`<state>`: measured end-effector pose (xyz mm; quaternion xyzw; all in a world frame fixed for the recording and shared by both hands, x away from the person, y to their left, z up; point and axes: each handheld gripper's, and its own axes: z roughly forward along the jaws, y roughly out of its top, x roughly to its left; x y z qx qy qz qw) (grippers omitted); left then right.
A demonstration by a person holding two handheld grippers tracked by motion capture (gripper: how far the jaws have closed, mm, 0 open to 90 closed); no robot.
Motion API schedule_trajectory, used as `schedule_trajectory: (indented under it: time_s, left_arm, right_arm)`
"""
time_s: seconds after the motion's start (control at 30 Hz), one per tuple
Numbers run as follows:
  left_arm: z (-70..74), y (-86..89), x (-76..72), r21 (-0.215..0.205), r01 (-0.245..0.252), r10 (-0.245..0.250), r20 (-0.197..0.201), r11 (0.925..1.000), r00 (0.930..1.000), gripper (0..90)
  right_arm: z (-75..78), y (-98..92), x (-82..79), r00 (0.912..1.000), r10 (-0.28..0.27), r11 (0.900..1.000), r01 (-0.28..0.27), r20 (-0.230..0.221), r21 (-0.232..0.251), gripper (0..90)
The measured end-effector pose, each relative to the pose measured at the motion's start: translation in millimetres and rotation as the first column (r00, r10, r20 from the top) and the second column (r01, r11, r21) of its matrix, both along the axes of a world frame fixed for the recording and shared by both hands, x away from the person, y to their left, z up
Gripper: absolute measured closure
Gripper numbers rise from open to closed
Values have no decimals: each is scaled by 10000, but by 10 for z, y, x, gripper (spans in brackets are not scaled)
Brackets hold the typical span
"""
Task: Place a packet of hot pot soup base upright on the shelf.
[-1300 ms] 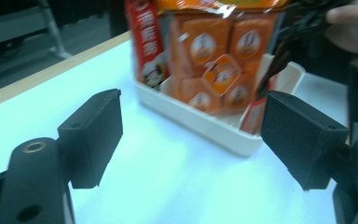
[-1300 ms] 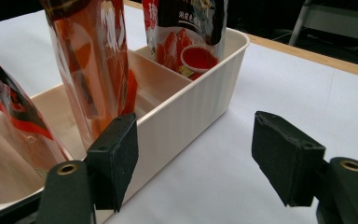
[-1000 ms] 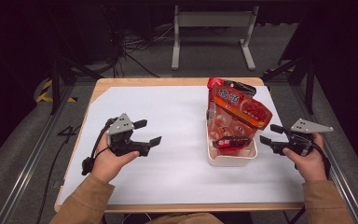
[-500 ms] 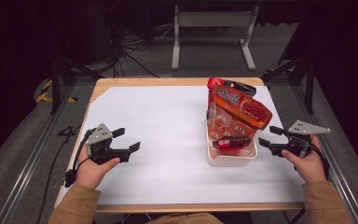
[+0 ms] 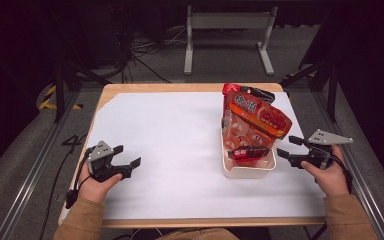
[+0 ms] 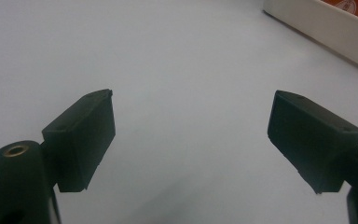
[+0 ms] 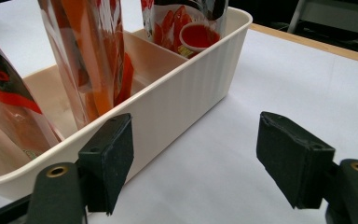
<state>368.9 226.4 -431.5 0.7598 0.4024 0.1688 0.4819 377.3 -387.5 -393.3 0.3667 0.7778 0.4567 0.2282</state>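
white table (image 5: 180,130) in dark room | left tool (image 5: 128,163) released | right tool (image 5: 286,148) released beside bin (image 5: 247,171)

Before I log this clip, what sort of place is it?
Probably a lab or studio recording bay: a wooden table with a white sheet stands among dark surroundings, black cables trail over the grey floor, and a grey metal stand sits behind.

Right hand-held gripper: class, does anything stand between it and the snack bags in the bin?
Yes: the cream bin's near wall stands between the right hand-held gripper and the snack bags inside.
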Motion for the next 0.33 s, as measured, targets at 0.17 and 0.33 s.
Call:
schedule_trajectory:
  time_s: [0.17,0.33]
  left_arm:
    - [-71,65,25,-200,-304,300,-176,9993,9994,151]
    - [-86,78,25,-212,-350,345,-210,9992,9992,144]
  right_arm:
    - [-21,19,2,10000,9,9997,-10,-27,-234,275]
    - [-36,26,5,10000,14,9995,-17,-73,-308,275]
